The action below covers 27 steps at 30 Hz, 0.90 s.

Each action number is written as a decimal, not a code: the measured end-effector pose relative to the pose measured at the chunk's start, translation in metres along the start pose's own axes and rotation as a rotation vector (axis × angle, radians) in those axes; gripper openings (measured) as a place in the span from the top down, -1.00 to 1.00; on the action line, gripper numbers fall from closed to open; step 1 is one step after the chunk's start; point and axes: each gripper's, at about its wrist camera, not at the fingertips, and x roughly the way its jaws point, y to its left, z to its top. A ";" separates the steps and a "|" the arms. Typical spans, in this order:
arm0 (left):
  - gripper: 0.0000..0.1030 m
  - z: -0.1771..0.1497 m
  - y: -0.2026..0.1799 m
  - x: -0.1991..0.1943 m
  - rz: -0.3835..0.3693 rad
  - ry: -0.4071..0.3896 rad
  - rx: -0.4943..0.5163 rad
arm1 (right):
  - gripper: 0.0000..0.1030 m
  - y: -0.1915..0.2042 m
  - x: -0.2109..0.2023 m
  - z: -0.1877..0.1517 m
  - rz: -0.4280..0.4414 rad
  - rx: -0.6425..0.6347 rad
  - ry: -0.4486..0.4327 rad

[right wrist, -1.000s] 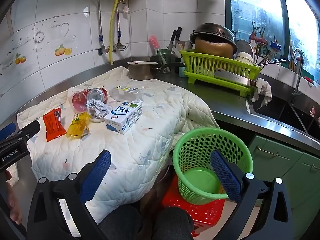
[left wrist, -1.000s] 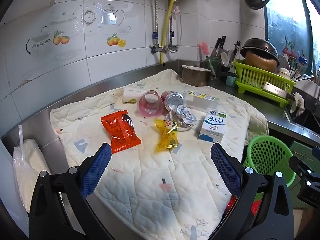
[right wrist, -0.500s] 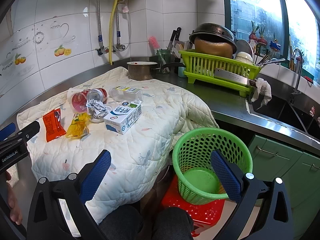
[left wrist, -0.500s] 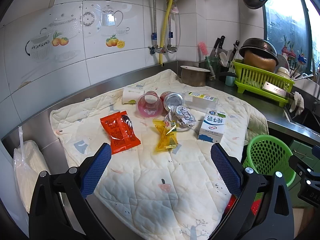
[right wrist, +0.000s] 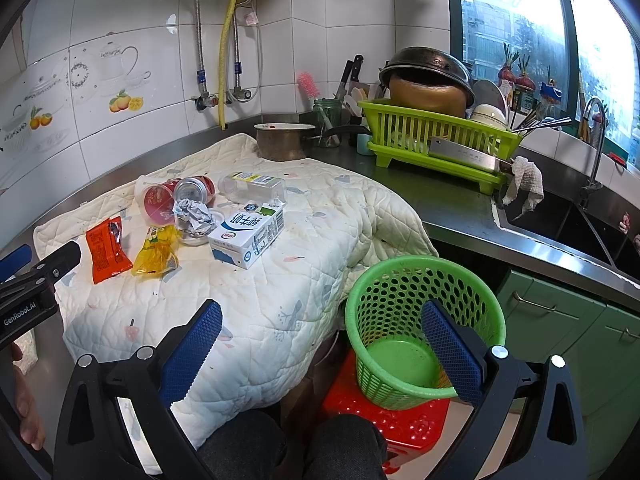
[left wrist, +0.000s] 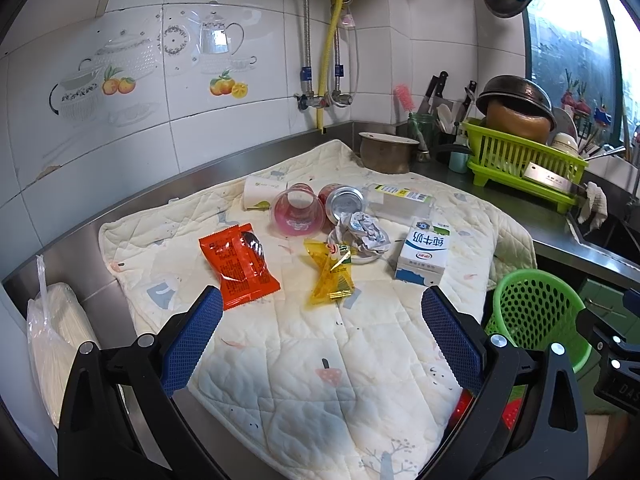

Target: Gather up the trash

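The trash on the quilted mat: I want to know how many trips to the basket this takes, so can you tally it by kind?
Snack wrappers: 2, orange wrapper, yellow wrapper
Cups: 2, pink cup, white paper cup
Soda can: 1
Clear bottle: 1
Milk carton: 1
Crumpled paper wad: 1
Total: 8

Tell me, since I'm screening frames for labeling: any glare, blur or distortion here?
Left wrist view: sharp, fisheye bends the wall tiles, dark corners, mild glare on the orange snack packet. Right wrist view: sharp, bright window, not blown out; green basket evenly lit.
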 end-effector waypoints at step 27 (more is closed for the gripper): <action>-0.90 -0.001 0.001 0.004 0.005 0.009 -0.007 | -0.88 0.002 0.003 0.000 0.000 -0.003 0.000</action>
